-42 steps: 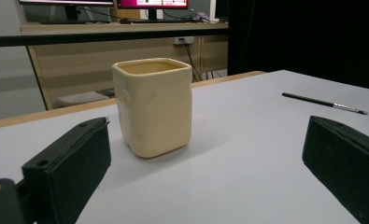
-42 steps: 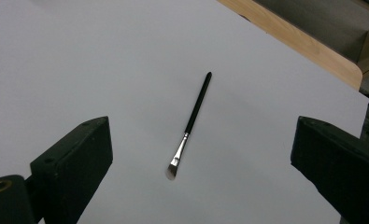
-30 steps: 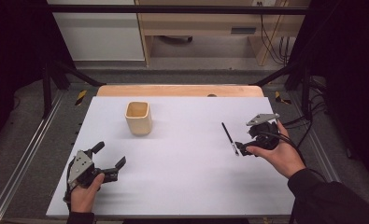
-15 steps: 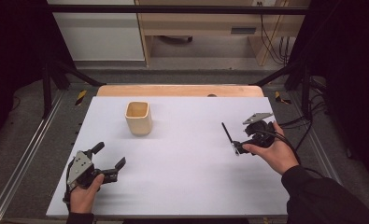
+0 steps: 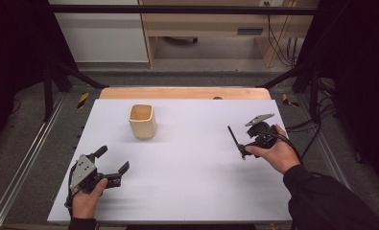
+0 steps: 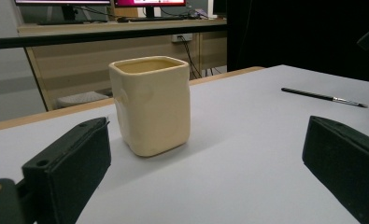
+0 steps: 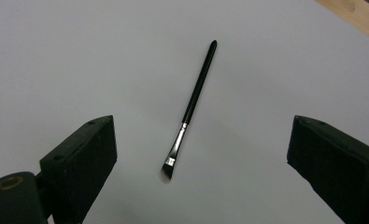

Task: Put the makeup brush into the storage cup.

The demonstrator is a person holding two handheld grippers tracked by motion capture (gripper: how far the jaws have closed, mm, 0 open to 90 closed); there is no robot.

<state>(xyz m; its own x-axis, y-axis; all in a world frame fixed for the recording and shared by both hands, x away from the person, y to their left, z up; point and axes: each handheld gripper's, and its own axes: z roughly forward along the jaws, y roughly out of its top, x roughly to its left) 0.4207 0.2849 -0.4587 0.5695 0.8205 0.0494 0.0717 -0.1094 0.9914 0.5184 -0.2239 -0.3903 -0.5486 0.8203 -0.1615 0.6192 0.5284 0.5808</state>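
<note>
1. Jaws of the left gripper are spread wide and hold nothing; it rests at the near-left of the table and faces the cup.
2. Centre-left, toward the far edge: the cream cup stands upright, mouth up, probably the receptacle for the brush.
3. Right: the thin black brush lies flat on the table, well apart from the cup.
4. Jaws of the right gripper are spread, poised above the brush, apparently lined up for a pickup.
</note>
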